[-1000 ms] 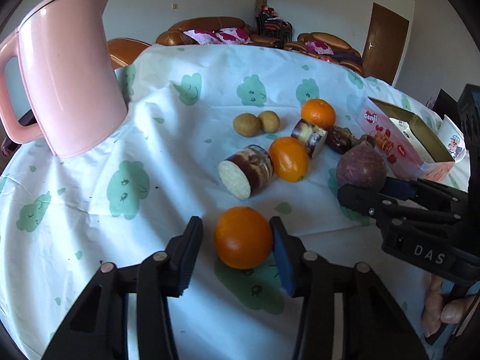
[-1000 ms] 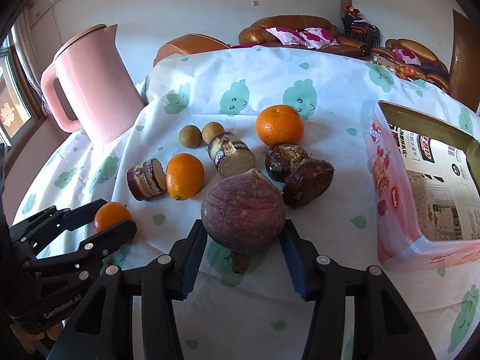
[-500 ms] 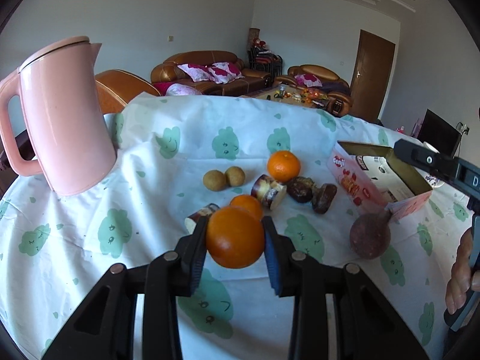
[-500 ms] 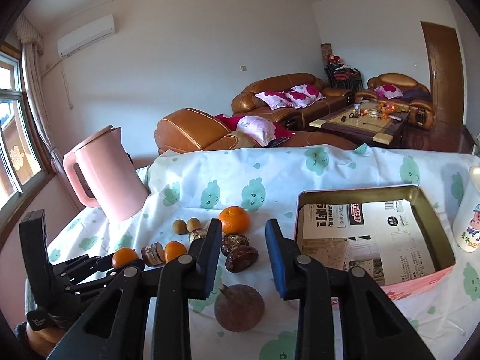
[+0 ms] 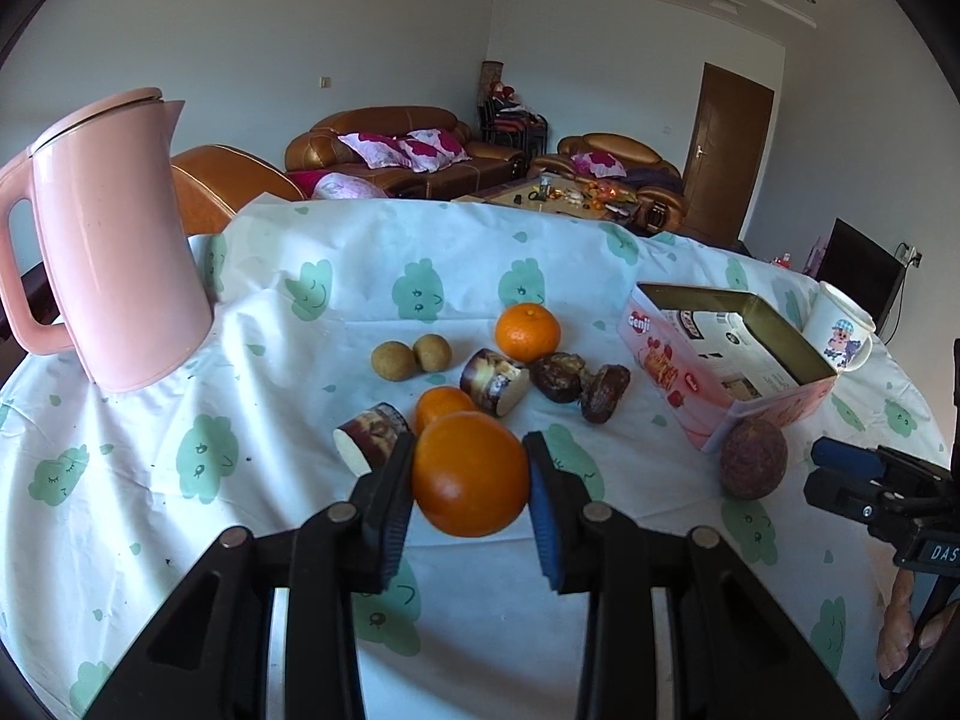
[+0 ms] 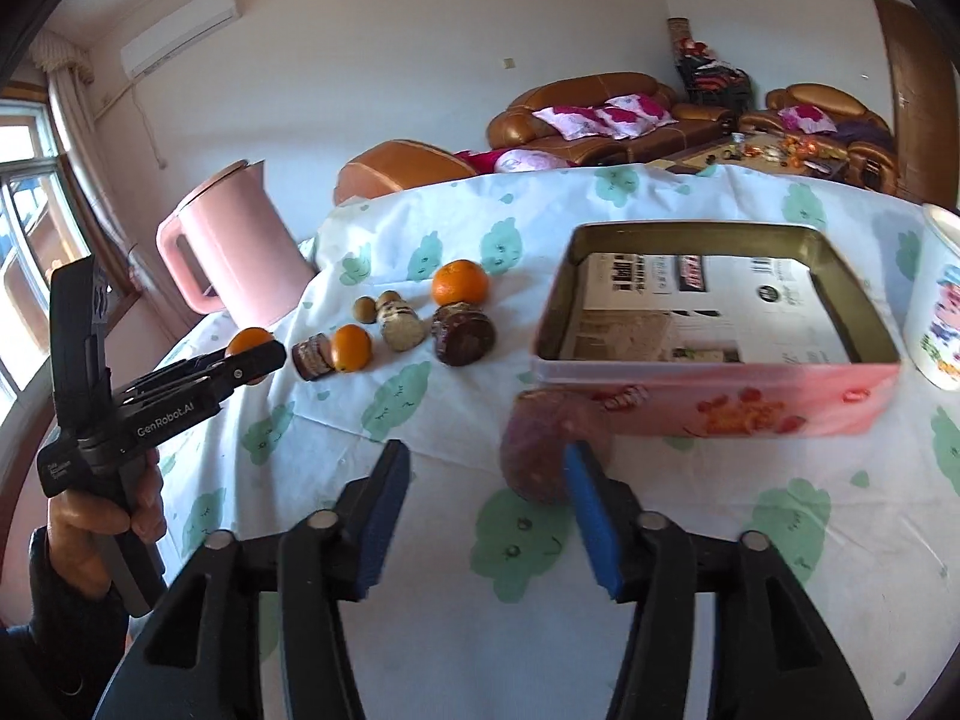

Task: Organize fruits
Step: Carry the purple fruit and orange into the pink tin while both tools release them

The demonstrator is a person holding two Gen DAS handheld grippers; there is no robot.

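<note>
While the left tongs (image 5: 469, 483) pinch a round orange fruit (image 5: 469, 474) clear of the worktop, the right tongs (image 6: 487, 501), just opening, stand spread and empty; beyond them, the dark purple round fruit (image 6: 543, 450) against the pink tin box (image 6: 714, 399) could roll off.

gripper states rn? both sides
Left gripper: shut on the orange, lifted off the table.
Right gripper: open, jaws have just been opening, nothing between them; purple fruit sits just beyond.
</note>
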